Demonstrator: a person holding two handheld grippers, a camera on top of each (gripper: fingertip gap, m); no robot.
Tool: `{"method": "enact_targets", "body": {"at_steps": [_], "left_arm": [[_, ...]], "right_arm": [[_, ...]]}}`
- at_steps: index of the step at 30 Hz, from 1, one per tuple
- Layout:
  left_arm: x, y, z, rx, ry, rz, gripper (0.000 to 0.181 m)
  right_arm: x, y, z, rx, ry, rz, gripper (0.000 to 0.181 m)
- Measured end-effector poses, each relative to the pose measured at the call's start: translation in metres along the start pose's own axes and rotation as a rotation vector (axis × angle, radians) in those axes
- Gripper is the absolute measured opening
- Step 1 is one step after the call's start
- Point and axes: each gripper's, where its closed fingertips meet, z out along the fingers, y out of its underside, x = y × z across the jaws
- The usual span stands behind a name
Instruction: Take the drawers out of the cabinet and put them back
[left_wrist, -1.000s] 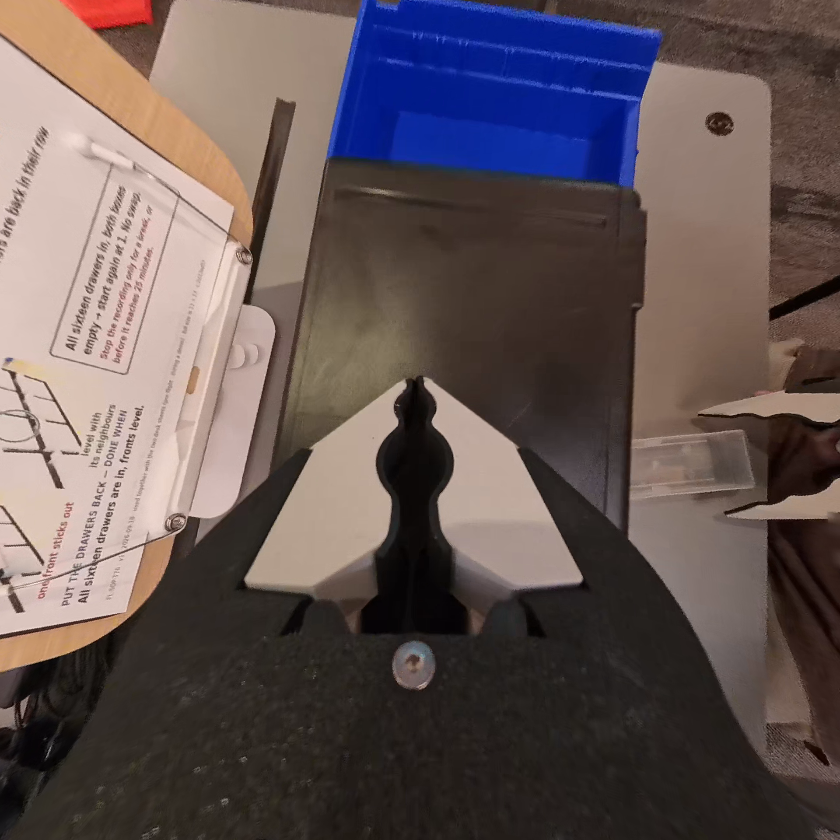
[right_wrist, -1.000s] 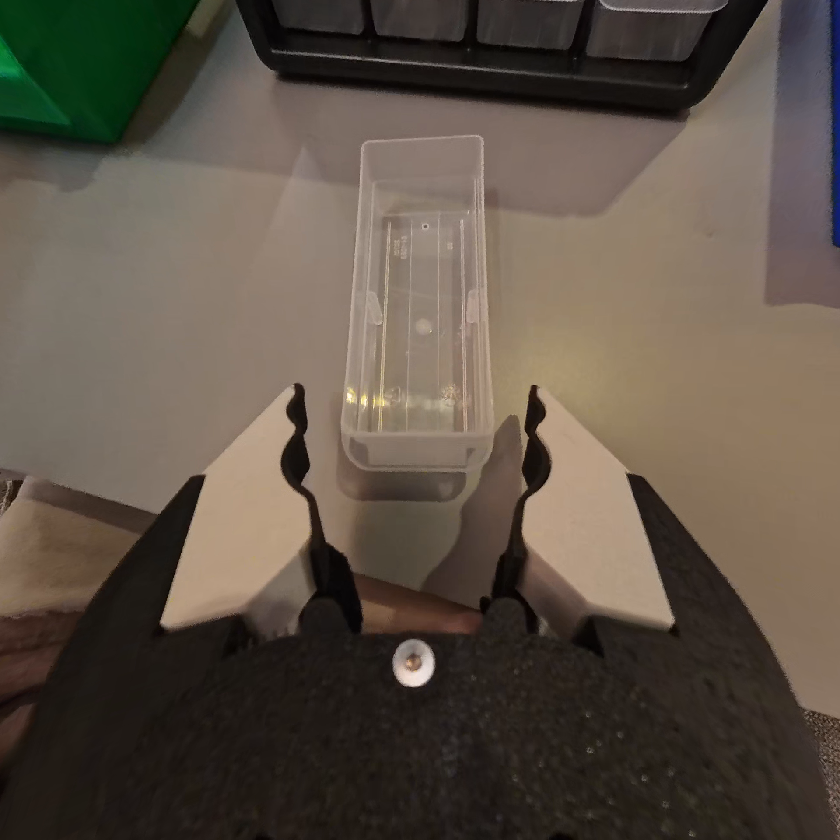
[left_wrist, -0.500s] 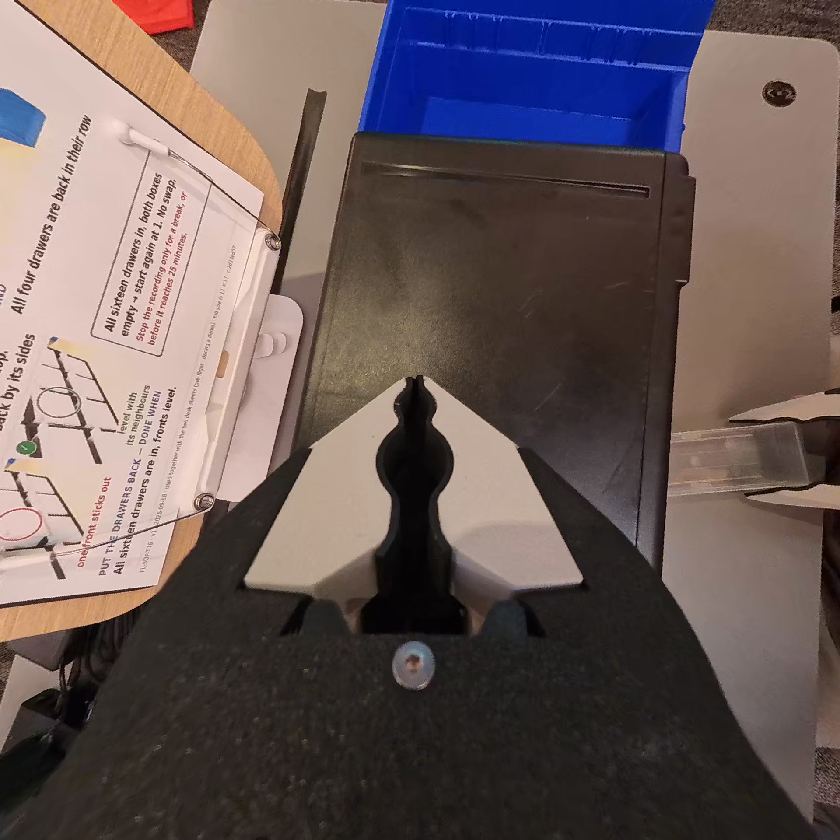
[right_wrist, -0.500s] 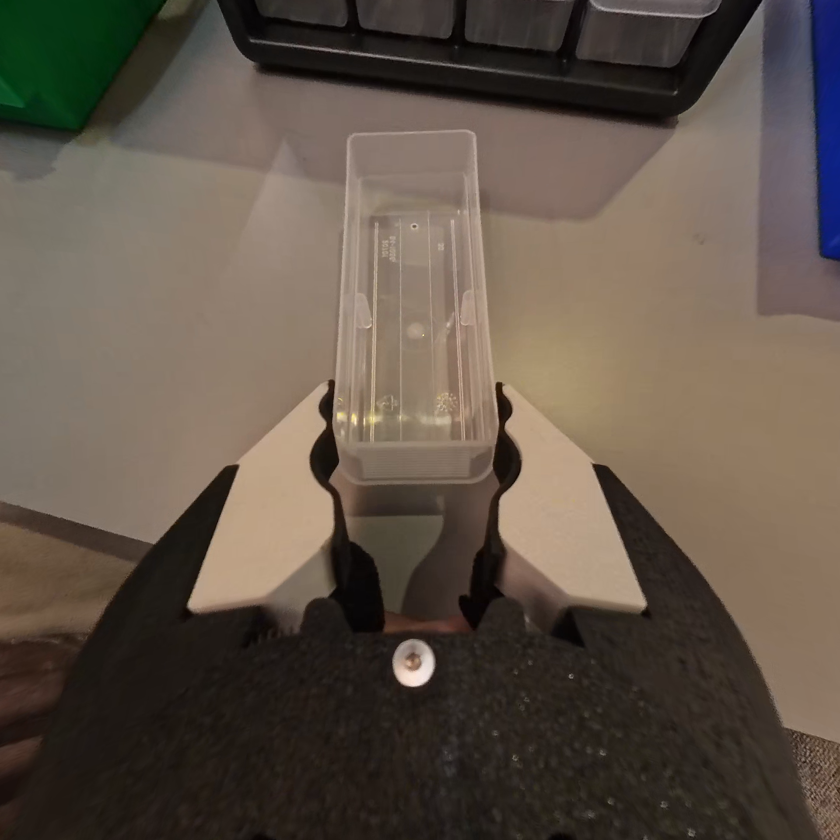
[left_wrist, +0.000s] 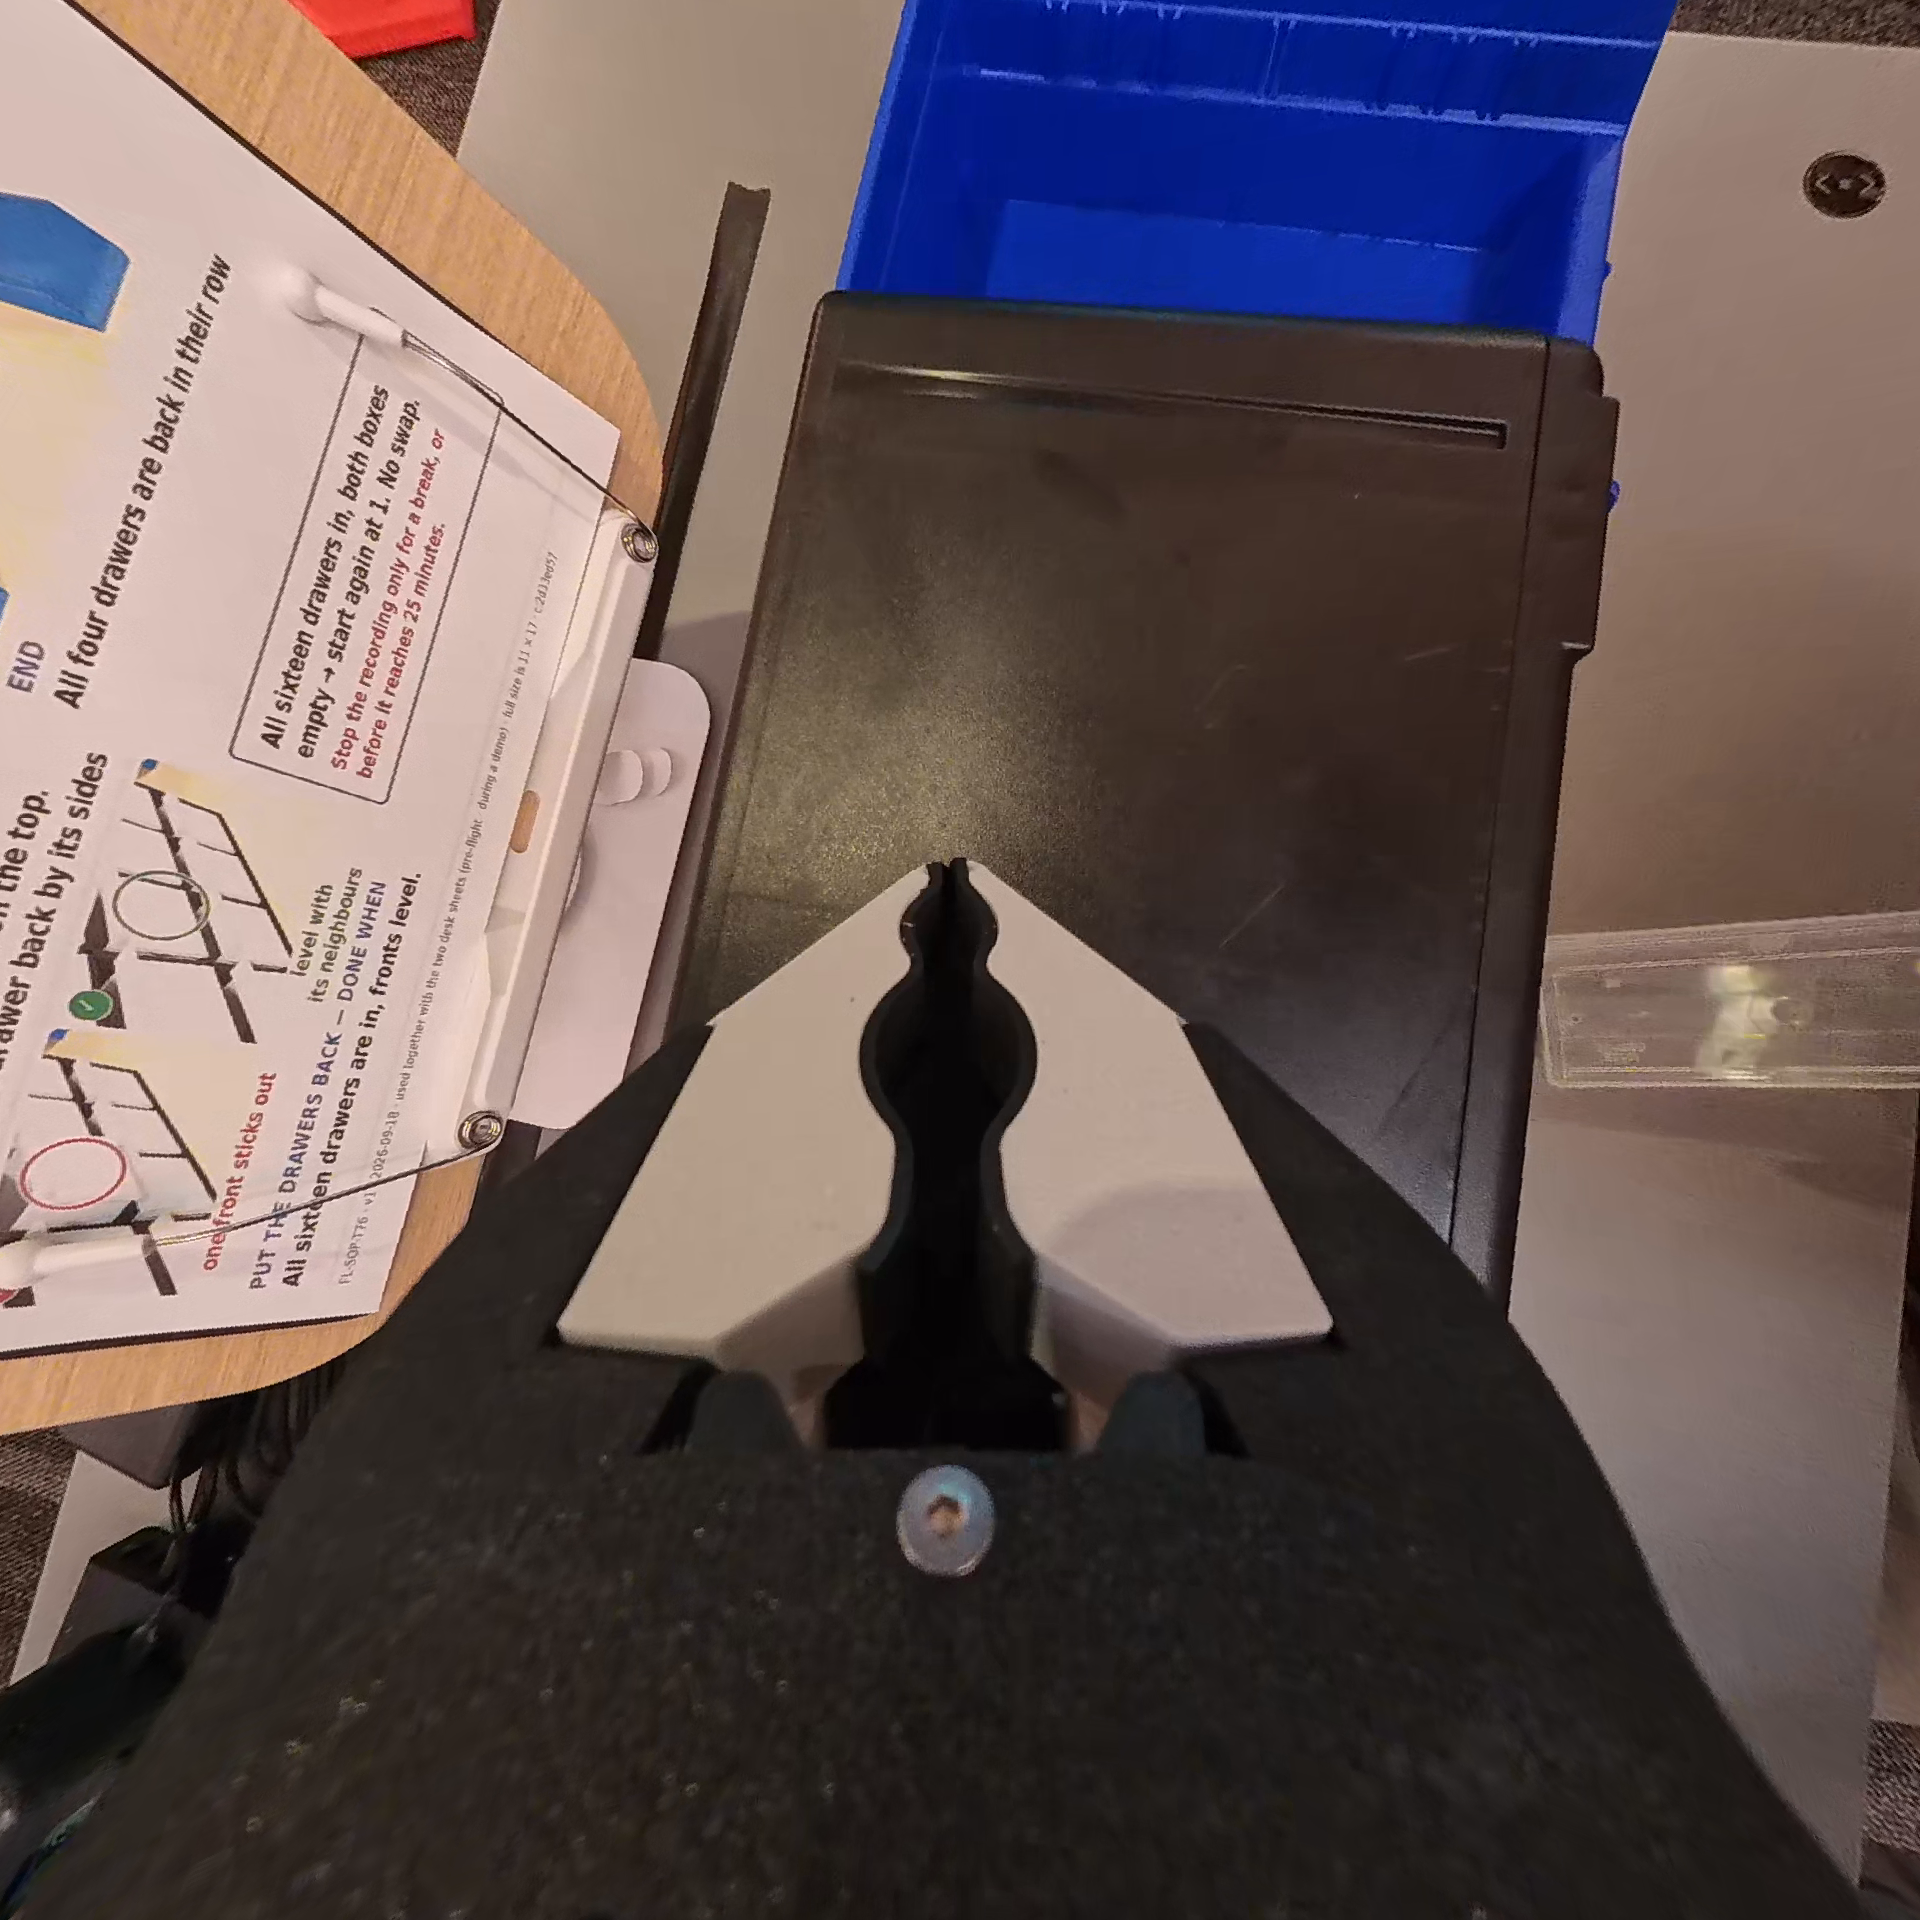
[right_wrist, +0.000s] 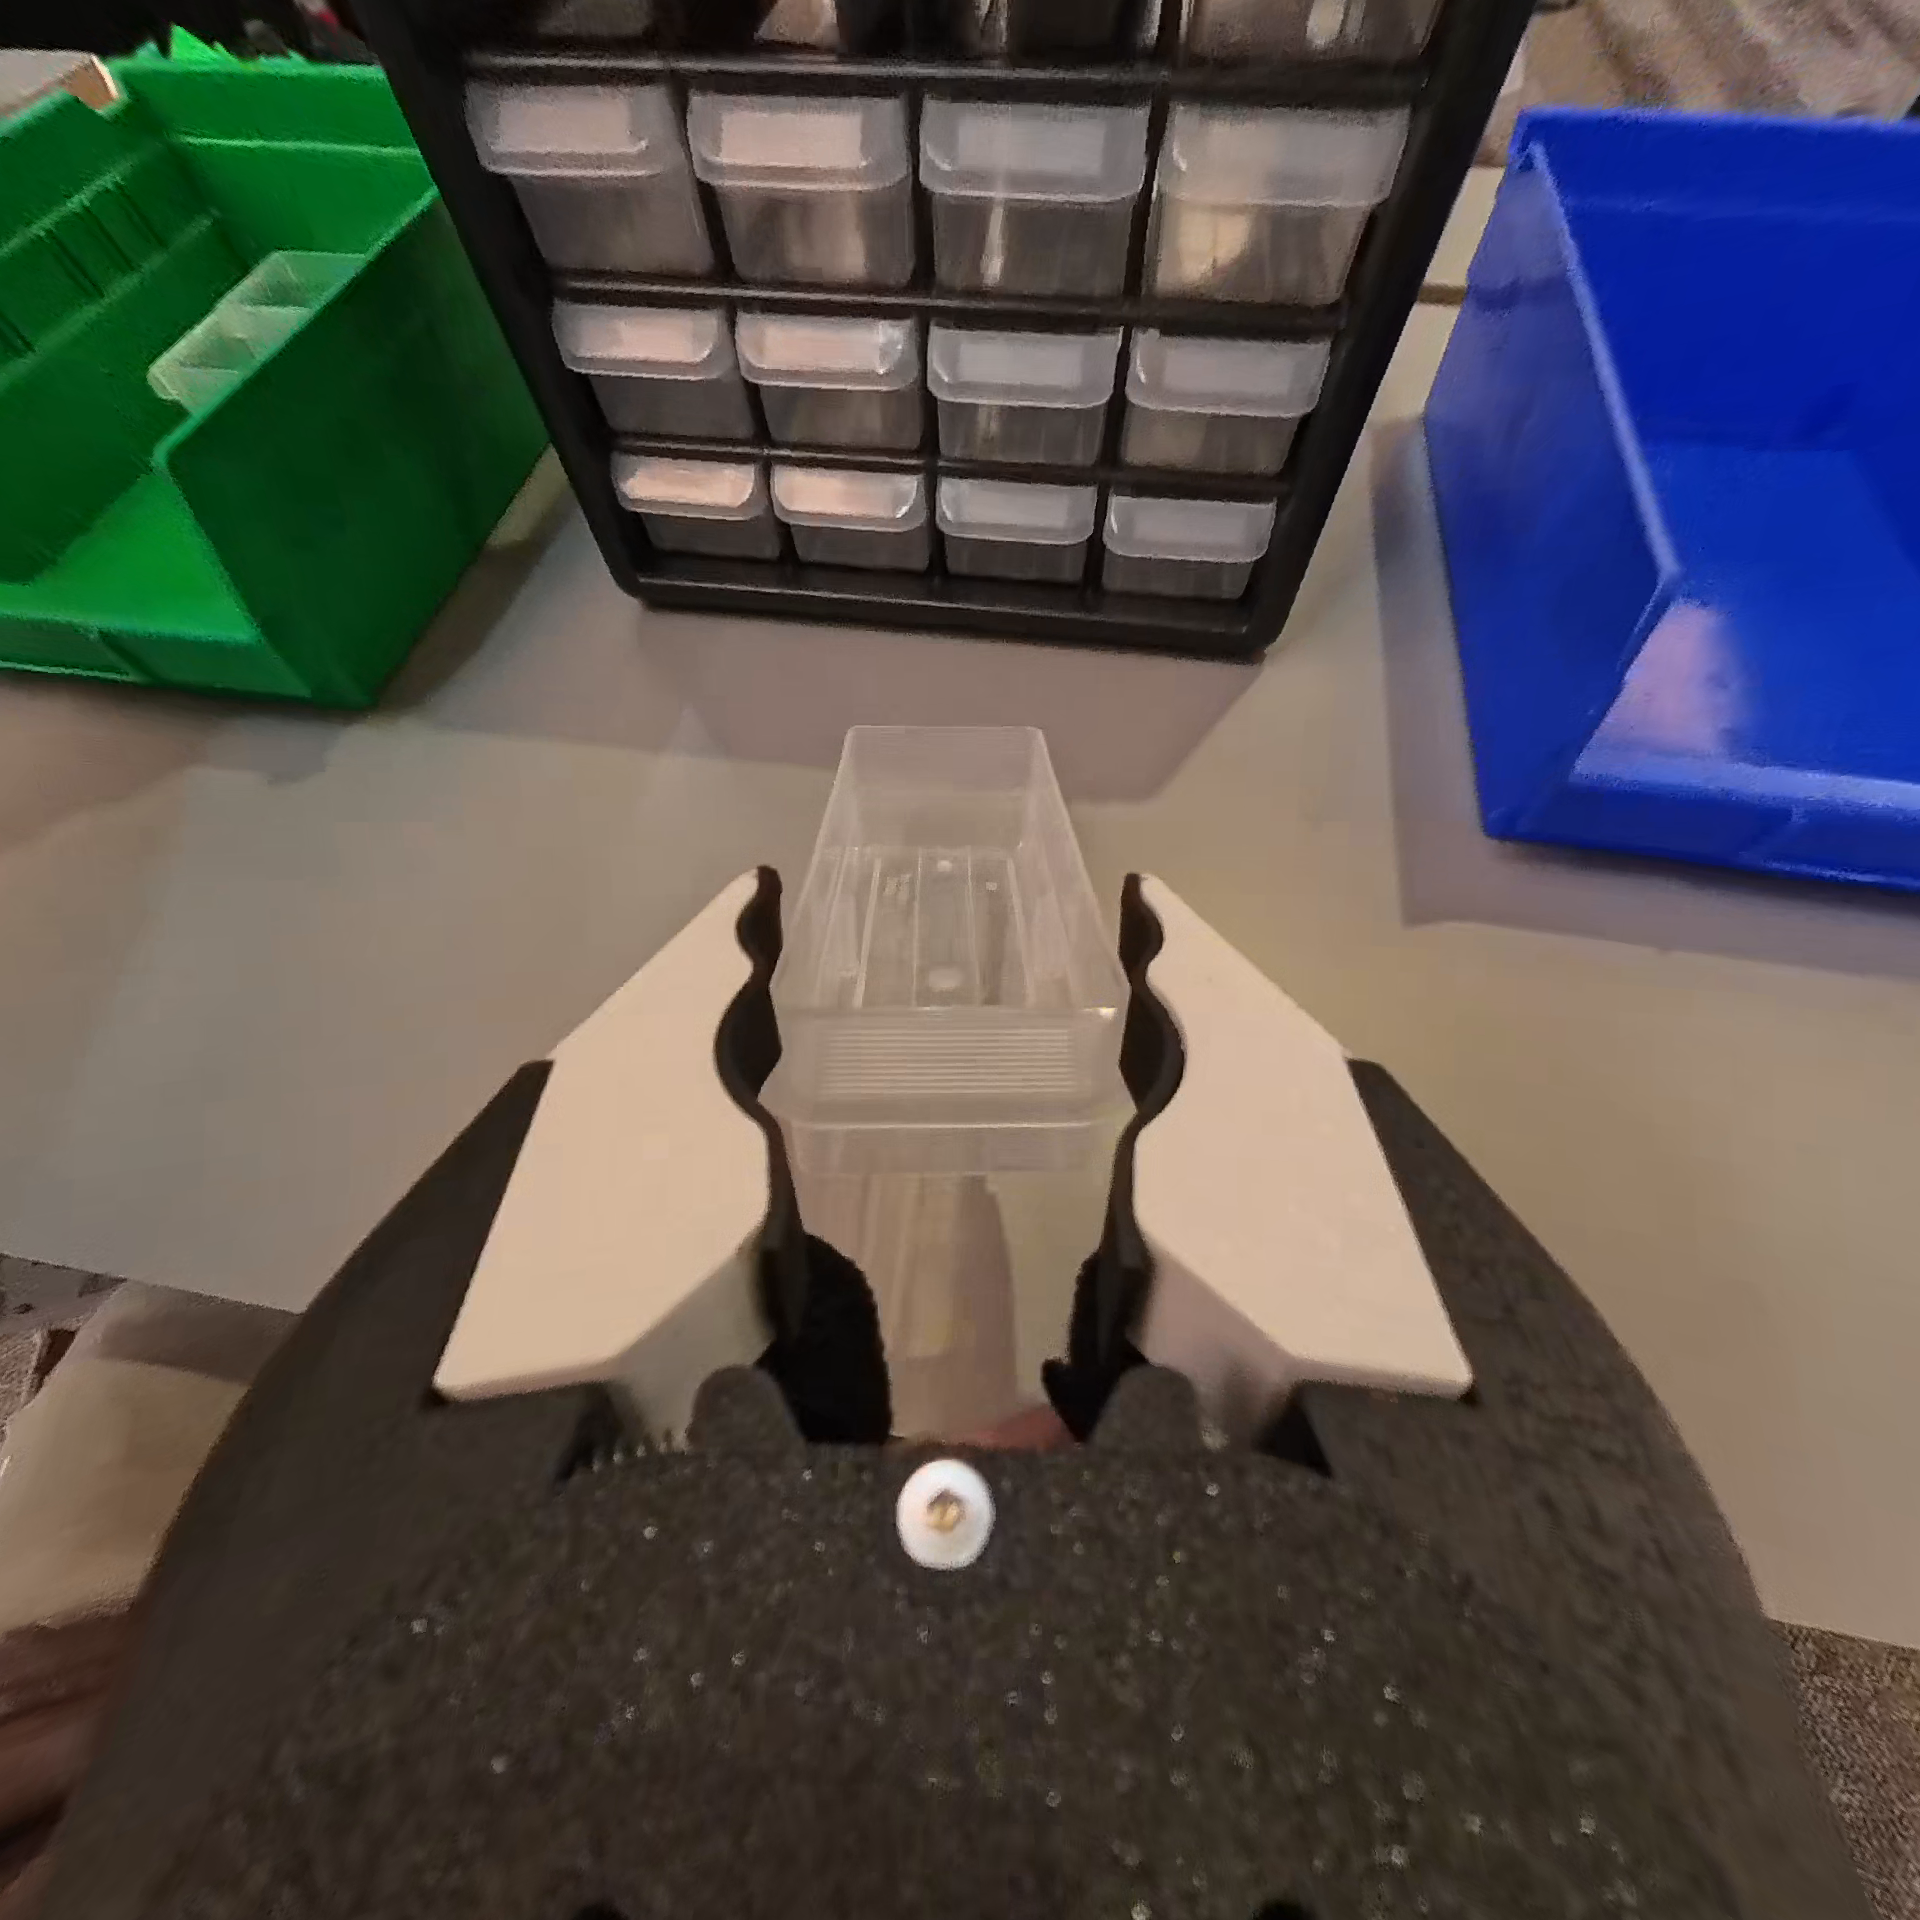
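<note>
My right gripper (right_wrist: 945, 883) is shut on the front end of a clear plastic drawer (right_wrist: 940, 977) and holds it lengthwise, pointing at the black cabinet (right_wrist: 935, 364). The drawer is a short way in front of the cabinet's bottom row, just above the grey table (right_wrist: 312, 935). The cabinet rows in view hold clear drawers. My left gripper (left_wrist: 948, 868) is shut and empty, over the cabinet's black top (left_wrist: 1143, 623). The held drawer also shows in the left wrist view (left_wrist: 1725, 1013) at the right edge.
A green bin (right_wrist: 312, 540) stands left of the cabinet with a clear drawer (right_wrist: 239, 332) in it. A blue bin (right_wrist: 1714, 520) stands to its right and also shows in the left wrist view (left_wrist: 1247, 156). A wooden board with an instruction sheet (left_wrist: 260, 675) lies beside the cabinet.
My right gripper moved forward around the clear drawer, shut on its front end and tilted up toward the cabinet face. My left gripper stayed shut and drifted slightly over the cabinet top.
</note>
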Motion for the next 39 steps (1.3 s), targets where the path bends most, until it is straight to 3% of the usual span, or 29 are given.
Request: {"method": "enact_targets", "body": {"at_steps": [3,14,22,27,32,39], "left_arm": [[0.001,0.000,0.000,0.004,0.007,-0.005,0.000],[0.006,0.001,-0.001,0.002,0.021,0.009,0.000],[0.006,0.001,-0.001,-0.012,0.011,0.026,0.000],[0.006,0.001,-0.001,-0.011,0.015,0.024,0.000],[0.006,0.001,-0.001,-0.002,0.025,0.019,0.000],[0.007,0.001,-0.001,-0.010,0.017,0.026,0.000]], "right_arm": [[0.000,0.006,0.002,-0.039,-0.006,0.006,0.065],[0.011,0.087,0.018,-0.226,-0.030,0.060,0.065],[0.008,0.075,0.015,-0.404,-0.073,0.083,0.078],[0.005,0.096,0.014,-0.550,-0.098,0.078,0.075],[0.010,0.089,0.017,-0.502,-0.041,0.038,0.063],[0.015,0.033,0.029,-0.354,-0.031,0.037,0.061]]}}
